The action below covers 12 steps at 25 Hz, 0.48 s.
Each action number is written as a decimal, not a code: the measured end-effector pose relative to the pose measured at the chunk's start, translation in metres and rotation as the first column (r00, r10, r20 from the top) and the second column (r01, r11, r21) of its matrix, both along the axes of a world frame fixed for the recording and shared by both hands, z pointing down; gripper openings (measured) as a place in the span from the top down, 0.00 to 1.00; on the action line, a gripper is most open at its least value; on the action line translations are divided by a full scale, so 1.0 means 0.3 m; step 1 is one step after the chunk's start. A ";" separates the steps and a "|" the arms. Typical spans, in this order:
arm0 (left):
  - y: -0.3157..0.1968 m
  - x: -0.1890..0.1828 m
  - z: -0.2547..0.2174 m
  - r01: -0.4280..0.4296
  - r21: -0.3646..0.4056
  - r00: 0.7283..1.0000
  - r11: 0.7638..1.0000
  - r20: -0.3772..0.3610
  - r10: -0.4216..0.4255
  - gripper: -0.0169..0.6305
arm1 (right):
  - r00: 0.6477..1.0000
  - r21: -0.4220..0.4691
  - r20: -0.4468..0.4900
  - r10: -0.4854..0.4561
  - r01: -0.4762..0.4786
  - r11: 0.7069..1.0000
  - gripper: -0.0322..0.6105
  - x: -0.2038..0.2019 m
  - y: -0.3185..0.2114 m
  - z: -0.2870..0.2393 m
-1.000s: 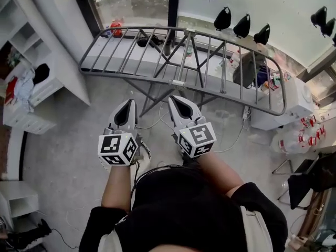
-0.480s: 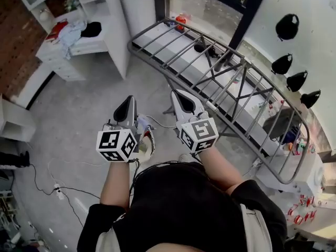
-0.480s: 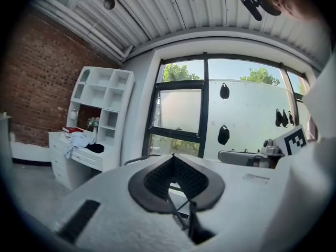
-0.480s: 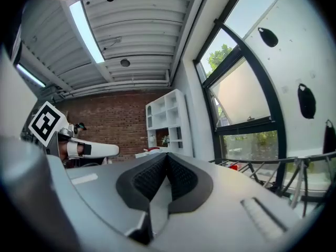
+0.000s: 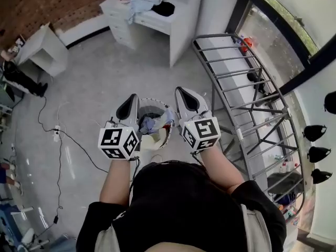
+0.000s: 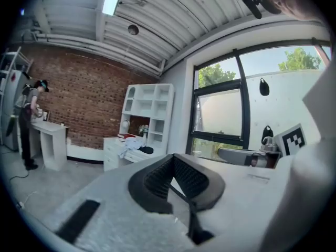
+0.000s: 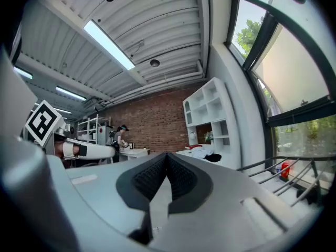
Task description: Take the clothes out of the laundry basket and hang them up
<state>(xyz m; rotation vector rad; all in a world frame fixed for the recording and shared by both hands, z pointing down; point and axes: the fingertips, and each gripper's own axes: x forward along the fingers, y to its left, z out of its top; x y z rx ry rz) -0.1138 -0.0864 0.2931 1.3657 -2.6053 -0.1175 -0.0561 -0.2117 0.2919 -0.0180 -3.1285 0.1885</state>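
Looking down, the head view alone shows the laundry basket [image 5: 152,100] at frame centre, clothes [image 5: 149,124] inside it, between the left tool [image 5: 129,105] and right tool [image 5: 185,96]. Both tools are closed and empty. The gripper views miss the basket, showing a brick wall [image 6: 79,104], white shelves [image 7: 210,114] and, lower right in the right gripper view, the drying rack [image 7: 283,175]

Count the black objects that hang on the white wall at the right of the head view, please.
4 black objects, in a column at the right edge: the top one, cut by the frame; the second; the third; the lowest. More may lie outside the frame.
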 end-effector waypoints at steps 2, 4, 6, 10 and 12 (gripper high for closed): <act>0.093 -0.024 0.010 0.073 -0.006 0.997 0.997 -0.001 -0.073 0.96 | 0.998 -0.003 0.001 -0.070 0.070 0.998 0.93 -0.057 0.072 0.005; 0.181 -0.037 0.021 0.133 -0.012 0.991 0.991 -0.003 -0.133 0.96 | 0.992 -0.005 -0.004 -0.127 0.127 0.992 0.93 -0.101 0.142 0.015; 0.272 -0.049 0.031 0.184 -0.019 0.983 0.983 -0.007 -0.184 0.96 | 0.985 -0.006 -0.011 -0.172 0.172 0.985 0.93 -0.139 0.216 0.023; 0.429 -0.064 0.053 0.271 -0.030 0.962 0.962 -0.018 -0.272 0.96 | 0.968 -0.007 -0.017 -0.249 0.249 0.969 0.93 -0.200 0.349 0.033; 0.484 -0.061 0.061 0.301 -0.038 0.953 0.953 -0.022 -0.302 0.96 | 0.961 -0.008 -0.024 -0.275 0.275 0.961 0.93 -0.213 0.395 0.040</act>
